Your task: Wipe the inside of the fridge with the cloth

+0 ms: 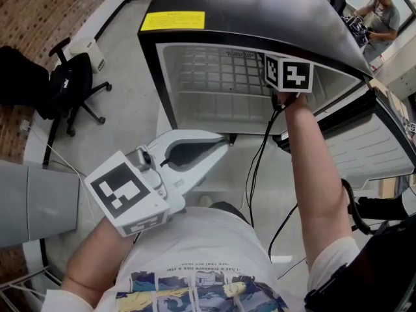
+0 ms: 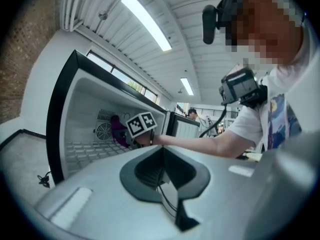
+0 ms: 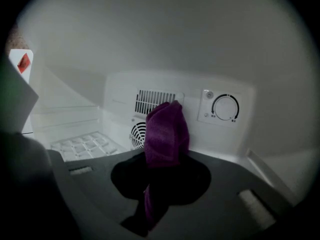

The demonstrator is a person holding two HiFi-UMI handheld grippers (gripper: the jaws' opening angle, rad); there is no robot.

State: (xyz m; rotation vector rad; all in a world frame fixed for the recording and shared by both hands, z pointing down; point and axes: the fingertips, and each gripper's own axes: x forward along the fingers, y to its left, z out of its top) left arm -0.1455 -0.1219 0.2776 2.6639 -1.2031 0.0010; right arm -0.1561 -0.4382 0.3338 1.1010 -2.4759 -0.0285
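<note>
right gripper deep in fridge, cloth at the back wall

right gripper (image 3: 152, 184): jaws clamped on a purple terry cloth (image 3: 167, 131). a bunched fold stands up past the tips and a tail hangs back through the jaw slot. held this way, probably so the padded fold meets the wall first, not the plastic.

the arm is stretched into the small black-cased fridge with white lining (image 1: 151, 70), so only the marker cube shows from the head view.

the cloth is inside, up by the rear wall, in front of the slotted vent (image 3: 155, 101) and the round fan grille (image 3: 136, 134), left of the white thermostat dial (image 3: 225, 107). cannot tell whether it touches the wall. it looks dry, thick and crumpled; no dirt can be made out.

left gripper (image 1: 221, 147): tips together, nothing between them. it hangs outside near the fridge's lower front edge, likely parked out of the way.

white wire shelf (image 1: 214, 67) sits below the working arm. the fridge door (image 1: 383, 148) is swung open off the right edge.
</note>
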